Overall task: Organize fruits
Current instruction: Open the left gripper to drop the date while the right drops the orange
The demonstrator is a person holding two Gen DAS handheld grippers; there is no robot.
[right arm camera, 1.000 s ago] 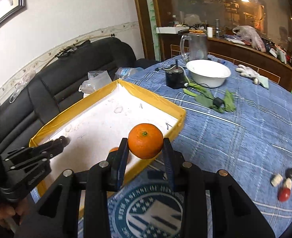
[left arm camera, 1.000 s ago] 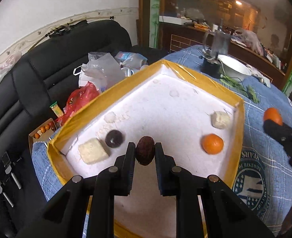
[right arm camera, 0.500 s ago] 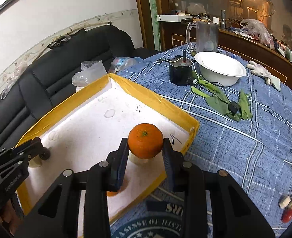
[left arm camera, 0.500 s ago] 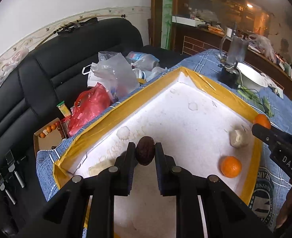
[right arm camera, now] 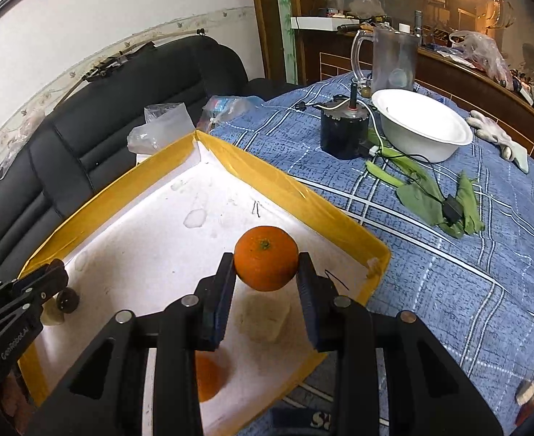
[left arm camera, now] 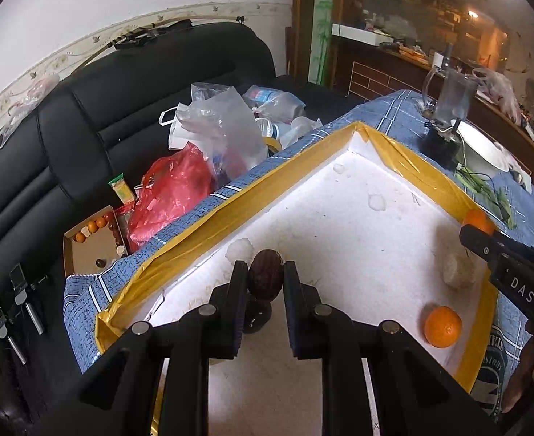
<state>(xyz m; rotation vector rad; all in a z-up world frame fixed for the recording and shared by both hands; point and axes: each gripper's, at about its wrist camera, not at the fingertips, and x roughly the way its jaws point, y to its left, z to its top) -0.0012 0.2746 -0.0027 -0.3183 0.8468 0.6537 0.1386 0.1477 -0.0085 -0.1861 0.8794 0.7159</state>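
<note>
With my left gripper (left arm camera: pixel 265 279) clamped on a dark brown oval fruit (left arm camera: pixel 266 279) over the near-left edge of the white foam tray with yellow-taped rim (right arm camera: pixel 288 185) and my right gripper (right arm camera: pixel 266 267) clamped on a round orange (right arm camera: pixel 266 258) above its right side, where another orange (left arm camera: pixel 443 326) and pale chunks already lie, both still need setting down, and small pieces (right arm camera: pixel 530 387) wait on the blue cloth.

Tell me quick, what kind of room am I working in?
Probably a lived-in home living or dining room: a black leather sofa beside a table with a blue plaid tablecloth, and a cluttered wooden cabinet behind.

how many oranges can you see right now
2. One orange is held in the right tool above the tray. The other lies on the tray floor near its right edge. More may be hidden behind the tools.
</note>
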